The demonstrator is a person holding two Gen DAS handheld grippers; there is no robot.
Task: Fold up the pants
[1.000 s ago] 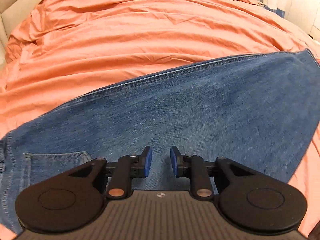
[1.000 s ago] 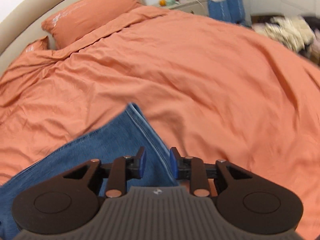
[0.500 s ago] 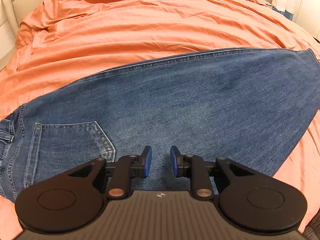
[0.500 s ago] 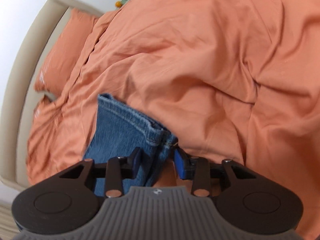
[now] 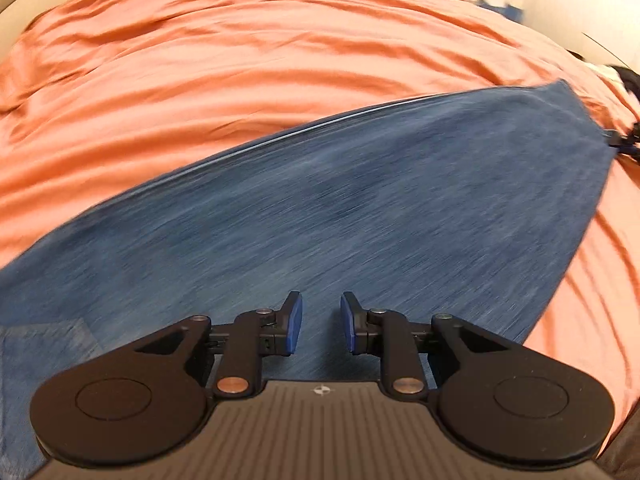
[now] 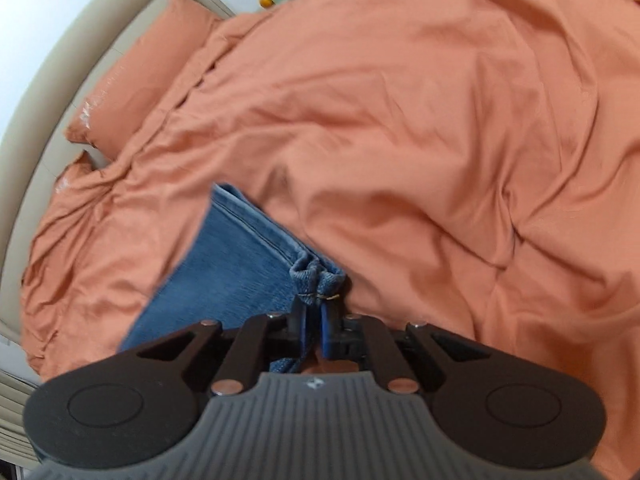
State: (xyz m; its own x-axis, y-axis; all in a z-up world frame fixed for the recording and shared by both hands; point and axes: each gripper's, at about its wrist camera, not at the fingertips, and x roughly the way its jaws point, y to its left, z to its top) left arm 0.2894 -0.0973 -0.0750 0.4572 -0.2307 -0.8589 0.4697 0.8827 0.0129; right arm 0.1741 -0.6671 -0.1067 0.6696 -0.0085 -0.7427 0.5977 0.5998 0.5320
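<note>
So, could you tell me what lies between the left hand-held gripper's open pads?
Nothing is held there: in the left wrist view, the left hand-held gripper shows only the jeans lying on the bed behind its gap.

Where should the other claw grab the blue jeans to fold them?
Probably at the waist end of the jeans, by the back pocket, coming down from above onto the near edge. The jeans lie flat on the orange bedcover, so only an edge gives something to pinch. The left gripper is open; the right gripper is already shut on the hem.
</note>
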